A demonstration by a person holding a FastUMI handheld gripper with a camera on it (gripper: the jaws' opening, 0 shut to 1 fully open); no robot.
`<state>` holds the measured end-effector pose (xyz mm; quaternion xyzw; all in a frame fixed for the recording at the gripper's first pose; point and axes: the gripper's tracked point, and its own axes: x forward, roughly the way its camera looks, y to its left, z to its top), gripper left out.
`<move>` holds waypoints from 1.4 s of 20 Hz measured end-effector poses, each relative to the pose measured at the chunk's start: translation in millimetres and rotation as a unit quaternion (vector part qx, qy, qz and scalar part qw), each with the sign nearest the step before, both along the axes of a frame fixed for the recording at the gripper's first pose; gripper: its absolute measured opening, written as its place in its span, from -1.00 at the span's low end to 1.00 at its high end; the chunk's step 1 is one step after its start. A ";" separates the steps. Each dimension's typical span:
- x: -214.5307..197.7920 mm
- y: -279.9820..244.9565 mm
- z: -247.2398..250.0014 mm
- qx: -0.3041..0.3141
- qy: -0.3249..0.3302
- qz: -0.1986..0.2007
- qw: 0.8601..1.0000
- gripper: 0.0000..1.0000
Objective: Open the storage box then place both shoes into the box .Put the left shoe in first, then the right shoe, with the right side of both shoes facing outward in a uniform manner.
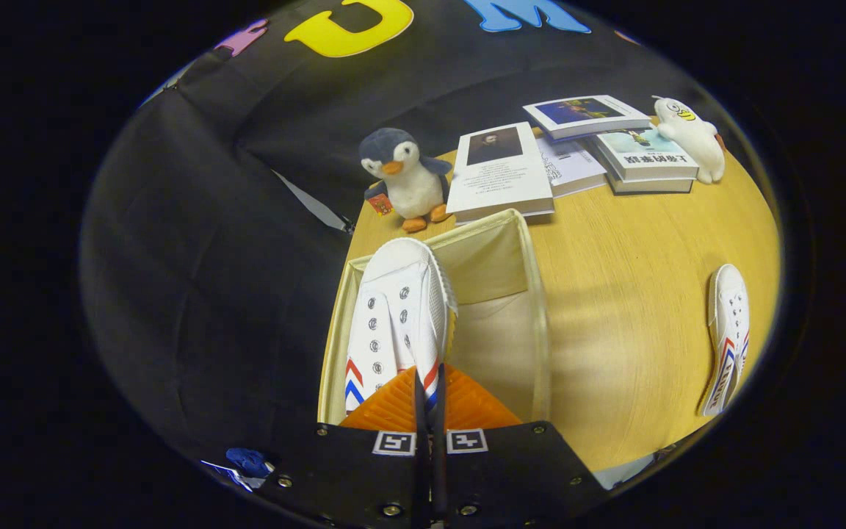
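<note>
Staged recording booth, home-like props.
Black cloth wall [195,242] behind wooden table [636,308]; books [500,173], plush penguin [405,176], white plush [691,136].

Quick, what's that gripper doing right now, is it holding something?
Gripper: fingers closed on the side wall of a white shoe, held over the open storage box.

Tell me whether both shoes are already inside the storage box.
No: the gripper holds one shoe over the open storage box, while the other shoe lies on the table beside it.
</note>
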<state>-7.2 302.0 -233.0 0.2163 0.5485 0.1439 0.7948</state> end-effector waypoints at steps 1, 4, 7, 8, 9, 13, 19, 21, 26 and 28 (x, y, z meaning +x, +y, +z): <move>0.5 3.9 -5.6 -0.004 0.002 -0.001 1.000 -0.97; -0.5 15.5 -18.2 -0.008 0.012 -0.004 1.000 -0.97; -5.9 23.5 -32.1 -0.019 0.026 0.003 0.999 -0.97; -6.3 26.0 -36.2 -0.022 0.029 0.002 0.999 -0.97; -5.6 28.7 -40.3 -0.024 0.031 0.001 0.999 -0.97; -10.7 46.0 -44.4 -0.008 0.029 0.027 0.999 -0.80; -1.3 37.9 -19.4 -0.010 -0.054 0.079 0.995 0.96; 0.9 26.8 -1.7 -0.009 -0.085 0.087 0.993 0.96; 8.4 -21.1 39.1 -0.034 -0.152 0.098 0.983 0.95; 11.5 -44.3 50.2 -0.044 -0.169 0.092 0.980 0.96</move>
